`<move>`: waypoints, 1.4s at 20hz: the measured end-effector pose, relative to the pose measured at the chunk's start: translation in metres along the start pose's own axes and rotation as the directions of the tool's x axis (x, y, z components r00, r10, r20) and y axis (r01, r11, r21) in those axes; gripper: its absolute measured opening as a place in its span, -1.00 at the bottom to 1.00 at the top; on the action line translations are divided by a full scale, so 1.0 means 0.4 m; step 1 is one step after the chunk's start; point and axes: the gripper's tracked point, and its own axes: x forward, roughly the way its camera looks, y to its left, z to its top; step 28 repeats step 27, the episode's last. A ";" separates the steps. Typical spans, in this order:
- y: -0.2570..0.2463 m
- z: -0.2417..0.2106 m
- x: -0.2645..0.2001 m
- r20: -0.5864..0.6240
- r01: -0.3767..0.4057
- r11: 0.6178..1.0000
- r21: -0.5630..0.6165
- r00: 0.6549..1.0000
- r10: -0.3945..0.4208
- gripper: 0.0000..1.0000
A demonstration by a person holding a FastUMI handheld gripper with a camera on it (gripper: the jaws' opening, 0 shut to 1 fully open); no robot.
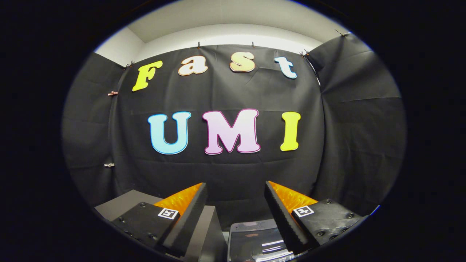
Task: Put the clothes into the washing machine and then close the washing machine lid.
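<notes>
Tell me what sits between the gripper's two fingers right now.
In the gripper view, the gripper is open and grips nothing; through the gap show the washing machine's glossy lid below and the black cloth wall beyond.

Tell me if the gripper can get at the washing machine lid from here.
Probably yes: the gripper is open with nothing between its fingers, and the washing machine lid lies low between them, nothing in the way.

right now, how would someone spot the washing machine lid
Start at the black cloth wall and look down to the open tongs. Low between their fingers lies the washing machine lid, a glossy, see-through grey panel with light streaks. The grey block beside it is matte and plain.
</notes>
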 end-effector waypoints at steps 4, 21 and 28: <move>0.005 -0.001 -0.003 0.000 -0.009 1.000 0.001 1.000 0.009 0.97; 0.033 -0.015 -0.015 -0.018 -0.044 0.999 -0.014 0.999 0.044 0.97; 0.034 -0.012 -0.018 -0.015 -0.048 0.999 -0.013 0.999 0.048 0.97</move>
